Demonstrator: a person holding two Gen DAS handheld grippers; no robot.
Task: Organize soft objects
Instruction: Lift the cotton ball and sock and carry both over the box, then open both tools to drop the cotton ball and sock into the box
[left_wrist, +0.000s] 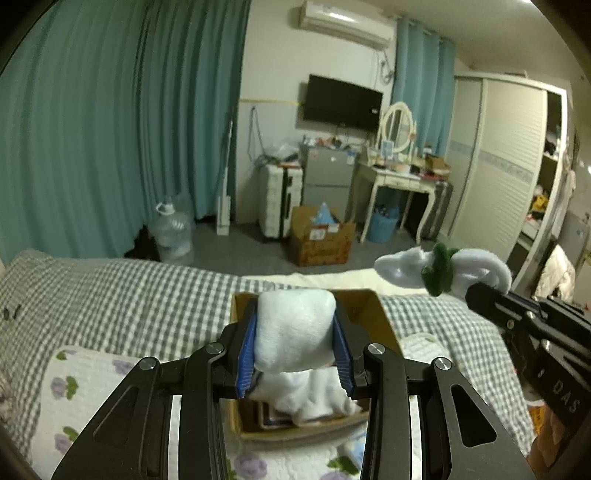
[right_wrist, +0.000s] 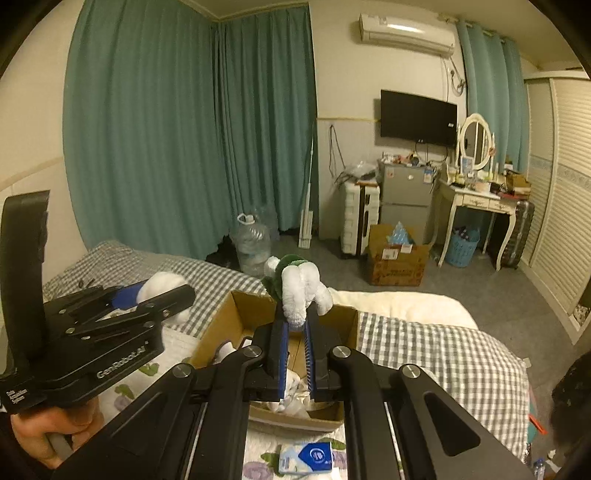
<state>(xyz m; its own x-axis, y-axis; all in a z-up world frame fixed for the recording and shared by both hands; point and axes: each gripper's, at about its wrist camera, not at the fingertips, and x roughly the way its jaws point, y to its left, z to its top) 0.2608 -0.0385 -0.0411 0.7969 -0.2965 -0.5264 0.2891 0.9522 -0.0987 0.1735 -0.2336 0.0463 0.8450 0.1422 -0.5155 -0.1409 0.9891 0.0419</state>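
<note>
My left gripper (left_wrist: 295, 350) is shut on a rolled white sock bundle (left_wrist: 295, 328) and holds it above an open cardboard box (left_wrist: 373, 306) on the bed. The box has white soft items (left_wrist: 317, 398) inside. My right gripper (right_wrist: 295, 332) is shut on a white soft toy with green parts (right_wrist: 299, 284), held above the same box (right_wrist: 236, 314). The right gripper and its toy (left_wrist: 439, 267) also show at the right of the left wrist view. The left gripper (right_wrist: 162, 295) shows at the left of the right wrist view, with its white bundle (right_wrist: 162, 282).
The box sits on a grey checked bedspread (left_wrist: 129, 291) with a floral white cloth (left_wrist: 74, 398) under it. A blue and white packet (right_wrist: 306, 458) lies in front of the box. Beyond the bed are a water jug (right_wrist: 253, 243), a cardboard carton (right_wrist: 395, 258), a dressing table (right_wrist: 480, 206) and a wardrobe.
</note>
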